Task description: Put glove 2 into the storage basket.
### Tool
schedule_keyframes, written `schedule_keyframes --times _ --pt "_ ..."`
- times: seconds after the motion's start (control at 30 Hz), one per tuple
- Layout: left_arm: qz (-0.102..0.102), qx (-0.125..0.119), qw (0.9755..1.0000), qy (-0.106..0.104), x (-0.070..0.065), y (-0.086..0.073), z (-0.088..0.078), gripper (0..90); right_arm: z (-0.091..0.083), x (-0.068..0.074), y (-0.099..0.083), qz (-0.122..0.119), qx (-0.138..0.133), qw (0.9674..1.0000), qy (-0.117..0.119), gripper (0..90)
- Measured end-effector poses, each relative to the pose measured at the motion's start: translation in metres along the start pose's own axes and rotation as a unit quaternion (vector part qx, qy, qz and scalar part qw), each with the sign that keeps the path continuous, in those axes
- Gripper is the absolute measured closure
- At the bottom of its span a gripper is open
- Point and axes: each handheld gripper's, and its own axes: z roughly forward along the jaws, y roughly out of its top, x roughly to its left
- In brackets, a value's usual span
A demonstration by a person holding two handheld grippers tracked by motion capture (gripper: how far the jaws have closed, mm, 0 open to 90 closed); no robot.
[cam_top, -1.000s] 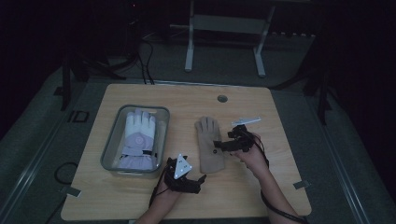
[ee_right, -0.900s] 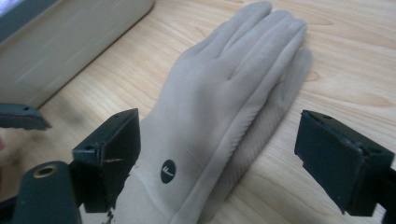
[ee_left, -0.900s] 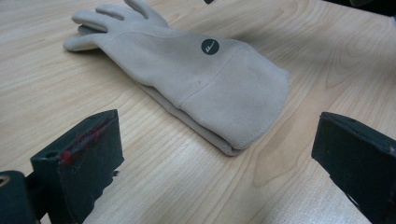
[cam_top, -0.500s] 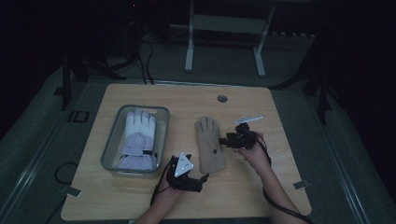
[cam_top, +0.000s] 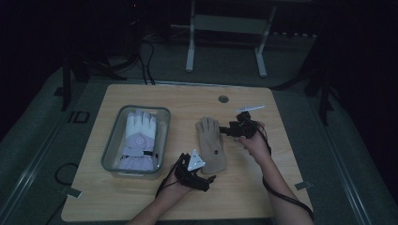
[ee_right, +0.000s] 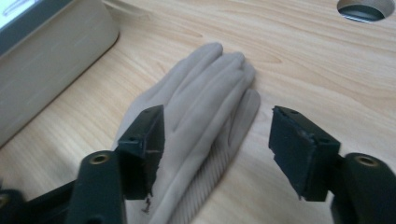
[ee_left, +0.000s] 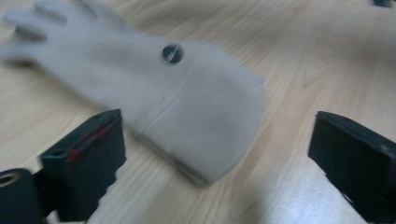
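High view, left to right: a clear bin (cam_top: 162,140) on the left of the wooden table (cam_top: 281,187) holds a white glove (cam_top: 139,136). Beside it a beige glove (cam_top: 211,145) lies flat on the bare wood, fingers pointing away from the person.

Left gripper (cam_top: 199,177) sits at the cuff end. In the left gripper view its jaws stand wide apart on either side of the cuff (ee_left: 205,135), gripping nothing.

Right gripper (cam_top: 234,130) is at the fingertip end. In the right gripper view its jaws are parted over the glove's fingers (ee_right: 205,88), with no pad pressing on the fabric. They have just been opening again after a partial close.

Judgement: the step in hand is lining up both grippers on the beige glove, presumably to lift it toward the bin. Next move calls for lowering each gripper until one pad slides under an edge, then pinching cuff and fingers together; thin fabric flat on wood may slip out.
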Motion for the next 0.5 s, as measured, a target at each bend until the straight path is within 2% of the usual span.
schedule_keyframes --times 0.07,0.17,0.23,0.3,0.4,0.5 --pt "0.005 0.007 0.9999 -0.014 0.001 0.005 0.003 6.0 0.006 -0.001 0.005 0.006 0.003 1.0000 0.000 34.2" --pt "0.018 0.012 0.9996 -0.015 0.003 0.010 0.006 11.1 0.015 -0.001 0.011 0.018 0.004 0.9998 0.006 34.1" --pt "0.028 0.016 0.9993 -0.016 0.003 0.012 0.008 13.4 0.025 -0.004 0.013 0.025 0.018 0.9995 0.012 31.6" --pt "0.043 0.035 0.9982 -0.021 0.002 0.014 0.012 14.8 0.036 -0.008 0.015 0.038 0.031 0.9988 0.006 31.6" --pt "0.044 0.058 0.9970 -0.029 0.003 0.015 0.019 15.5 0.048 -0.012 0.015 0.060 0.043 0.9972 0.012 29.9" --pt "0.040 0.072 0.9961 -0.031 0.006 0.014 0.025 17.3 0.058 -0.010 0.012 0.060 0.059 0.9964 0.014 28.7"
